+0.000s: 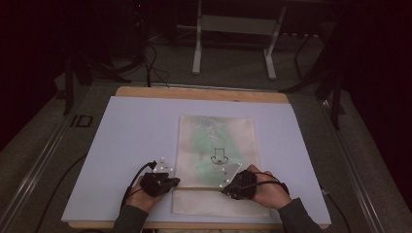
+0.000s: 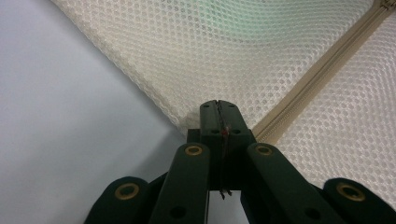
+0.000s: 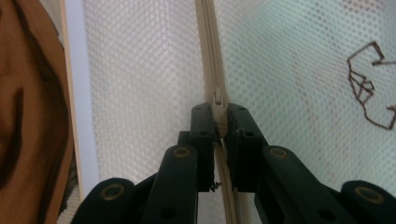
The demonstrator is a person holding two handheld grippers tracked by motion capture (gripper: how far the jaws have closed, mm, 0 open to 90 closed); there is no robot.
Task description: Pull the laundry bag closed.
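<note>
A white mesh bag (image 1: 216,145) lies flat on the pale board, with a green item (image 1: 206,143) and a black emblem (image 1: 218,158) showing through it. Its beige zipper (image 3: 208,46) runs across the near end. My left gripper (image 1: 175,182) sits at the bag's left edge beside the zipper's end. In the left gripper view it (image 2: 218,108) is shut on the mesh bag's (image 2: 210,56) edge next to the zipper (image 2: 322,65). My right gripper (image 1: 224,190) points left along the zipper. In the right gripper view it (image 3: 218,109) is shut on the zipper slider (image 3: 217,99).
The pale board (image 1: 136,131) covers a wooden table (image 1: 194,93). Behind the table stands a white metal frame (image 1: 233,39), and cables lie on the dark floor (image 1: 150,63). Bare board stretches left and right of the bag.
</note>
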